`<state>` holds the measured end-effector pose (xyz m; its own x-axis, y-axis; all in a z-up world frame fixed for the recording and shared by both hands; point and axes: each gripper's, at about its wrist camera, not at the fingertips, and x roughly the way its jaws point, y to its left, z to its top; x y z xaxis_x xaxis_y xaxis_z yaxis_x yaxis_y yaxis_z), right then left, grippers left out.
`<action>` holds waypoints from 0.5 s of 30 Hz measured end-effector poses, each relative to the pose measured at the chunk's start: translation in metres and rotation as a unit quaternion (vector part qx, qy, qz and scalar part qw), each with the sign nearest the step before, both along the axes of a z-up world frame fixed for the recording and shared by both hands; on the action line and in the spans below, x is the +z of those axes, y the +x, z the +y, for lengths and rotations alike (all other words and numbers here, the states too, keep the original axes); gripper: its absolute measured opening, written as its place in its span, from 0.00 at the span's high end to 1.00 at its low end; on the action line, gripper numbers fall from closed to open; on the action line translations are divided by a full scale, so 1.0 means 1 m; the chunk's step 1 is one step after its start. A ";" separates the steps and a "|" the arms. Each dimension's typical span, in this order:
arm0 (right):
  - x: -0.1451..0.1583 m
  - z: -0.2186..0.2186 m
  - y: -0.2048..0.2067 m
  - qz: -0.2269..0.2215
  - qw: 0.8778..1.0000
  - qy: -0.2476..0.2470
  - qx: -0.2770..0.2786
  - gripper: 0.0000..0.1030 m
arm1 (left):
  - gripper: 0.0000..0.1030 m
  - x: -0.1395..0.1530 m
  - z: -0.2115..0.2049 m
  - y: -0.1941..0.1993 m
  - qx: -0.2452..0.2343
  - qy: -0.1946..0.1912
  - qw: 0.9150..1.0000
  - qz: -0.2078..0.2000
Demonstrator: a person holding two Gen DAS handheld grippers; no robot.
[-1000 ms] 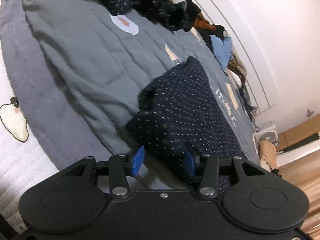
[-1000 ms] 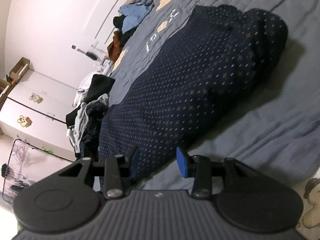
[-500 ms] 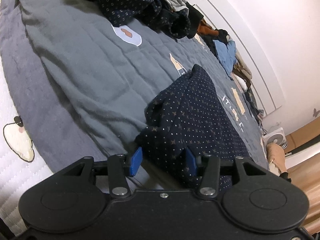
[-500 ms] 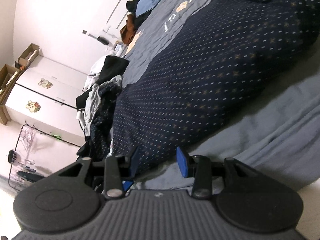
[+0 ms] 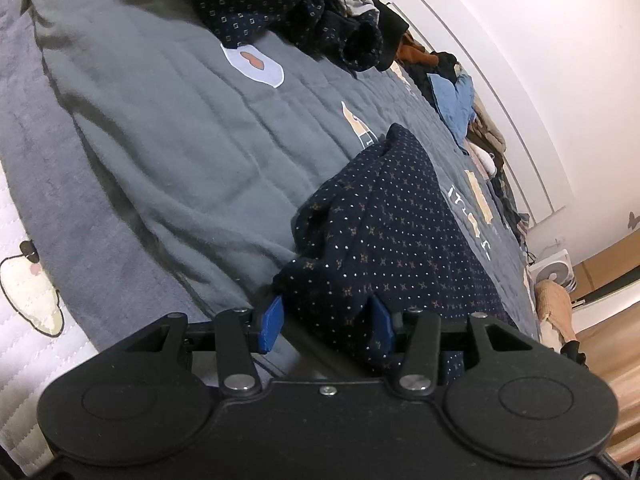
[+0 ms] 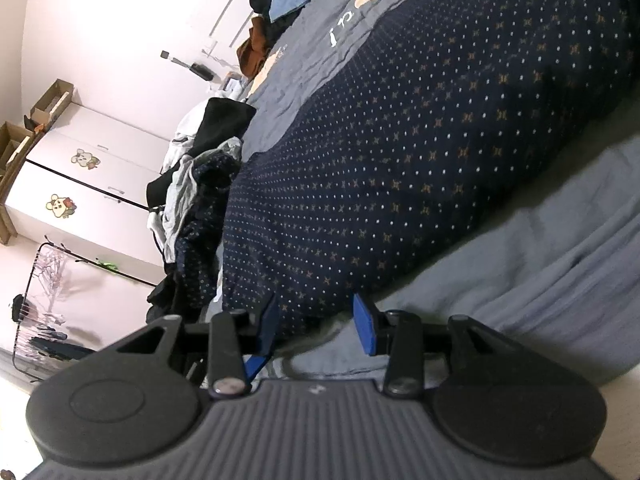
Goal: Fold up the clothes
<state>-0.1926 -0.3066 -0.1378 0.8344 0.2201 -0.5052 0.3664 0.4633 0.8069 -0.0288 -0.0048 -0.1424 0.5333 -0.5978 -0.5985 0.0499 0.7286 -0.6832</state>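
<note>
The navy dotted garment (image 5: 400, 240) lies bunched on the grey quilt (image 5: 168, 140) of the bed, directly ahead of both tools. The left tool (image 5: 326, 322) has its blue pads set apart, with the near edge of the garment lying in the gap between them; the fabric touches the right-hand pad (image 5: 380, 326), while the left-hand pad stands clear of it, so nothing is pinched. From the right tool (image 6: 316, 326) the same garment (image 6: 420, 152) stretches away forward and to the right; its near hem sits just ahead of the gap and against the left-hand pad (image 6: 269, 326). That tool's pads also stand apart, unclamped, with quilt (image 6: 520, 264) beneath and to their right. Farther off, beyond the left tool, a heap of other clothes (image 5: 304, 12) rests at the far end of the quilt.
</note>
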 end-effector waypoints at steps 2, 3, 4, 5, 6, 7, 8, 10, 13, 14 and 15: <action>0.000 0.003 0.003 0.002 1.000 -0.005 0.002 0.61 | 0.55 0.000 0.000 0.000 -0.004 0.002 1.000 -0.002; 0.000 0.005 0.005 0.003 1.000 -0.007 0.004 0.61 | 0.55 0.000 0.000 0.001 -0.006 0.003 1.000 -0.003; 0.000 0.006 0.006 0.003 1.000 -0.008 0.005 0.61 | 0.55 0.000 0.000 0.001 -0.008 0.003 1.000 -0.003; 0.001 0.008 0.008 0.004 1.000 -0.010 0.006 0.61 | 0.55 -0.001 0.000 0.001 -0.009 0.004 1.000 -0.003; 0.001 0.009 0.009 0.004 1.000 -0.012 0.007 0.61 | 0.55 -0.001 0.001 0.002 -0.009 0.003 1.000 -0.002; 0.002 0.010 0.010 0.004 1.000 -0.013 0.008 0.61 | 0.55 -0.001 0.001 0.002 -0.009 0.003 1.000 -0.002; 0.002 0.011 0.011 0.005 1.000 -0.016 0.008 0.61 | 0.55 -0.002 0.001 0.002 -0.009 0.003 1.000 -0.002; 0.004 0.013 0.012 0.006 1.000 -0.023 0.009 0.61 | 0.55 -0.002 0.001 0.002 -0.010 0.002 1.000 -0.001; 0.006 0.016 0.013 0.008 0.999 -0.033 0.013 0.61 | 0.55 -0.003 0.001 0.002 -0.009 0.000 1.000 0.001; 0.006 0.017 0.014 0.009 0.999 -0.036 0.015 0.61 | 0.55 -0.002 0.001 0.002 -0.010 0.000 1.000 0.000; 0.006 0.018 0.014 0.010 0.999 -0.038 0.016 0.61 | 0.55 -0.002 0.001 0.002 -0.010 0.001 1.000 0.000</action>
